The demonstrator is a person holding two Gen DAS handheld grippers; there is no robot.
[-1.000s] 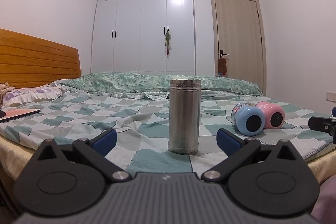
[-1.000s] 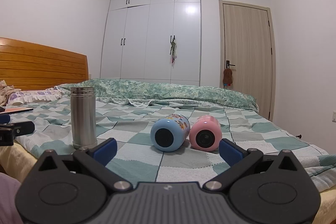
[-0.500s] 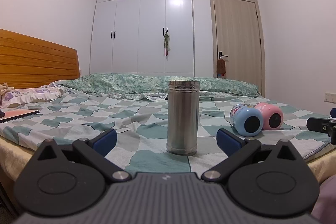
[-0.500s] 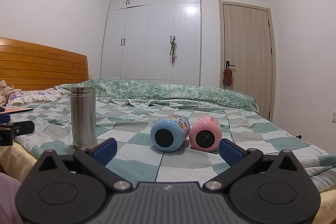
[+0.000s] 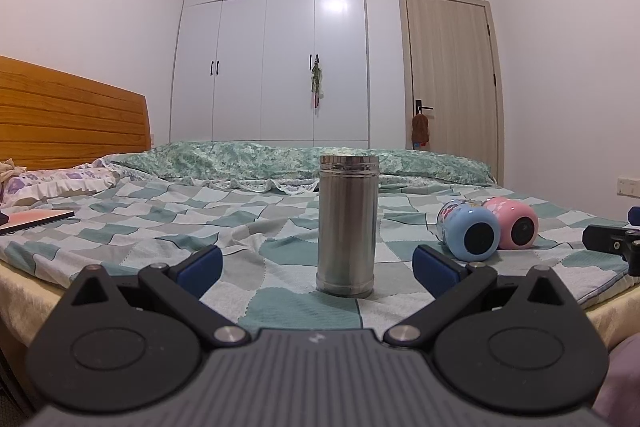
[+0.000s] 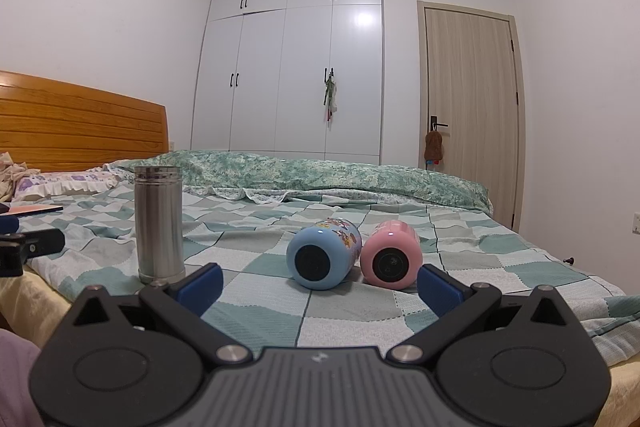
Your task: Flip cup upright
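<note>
Steel cup [image 5: 347,225] stands upright near the bed's [image 5: 132,223] front edge; blue cup [image 6: 323,253] and pink cup [image 6: 391,253] lie sideways, touching. Left gripper [image 5: 316,263] and right gripper [image 6: 319,281] both spread wide, empty.

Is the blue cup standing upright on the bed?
No, the blue cup lies on its side on the bed, touching the pink cup.

A bed with a green and white checked quilt [image 5: 280,251] and a wooden headboard [image 5: 72,115]. Behind it stand a white wardrobe [image 5: 272,59] and a closed wooden door [image 5: 452,87]. A pillow [image 5: 56,183] lies near the headboard.
</note>
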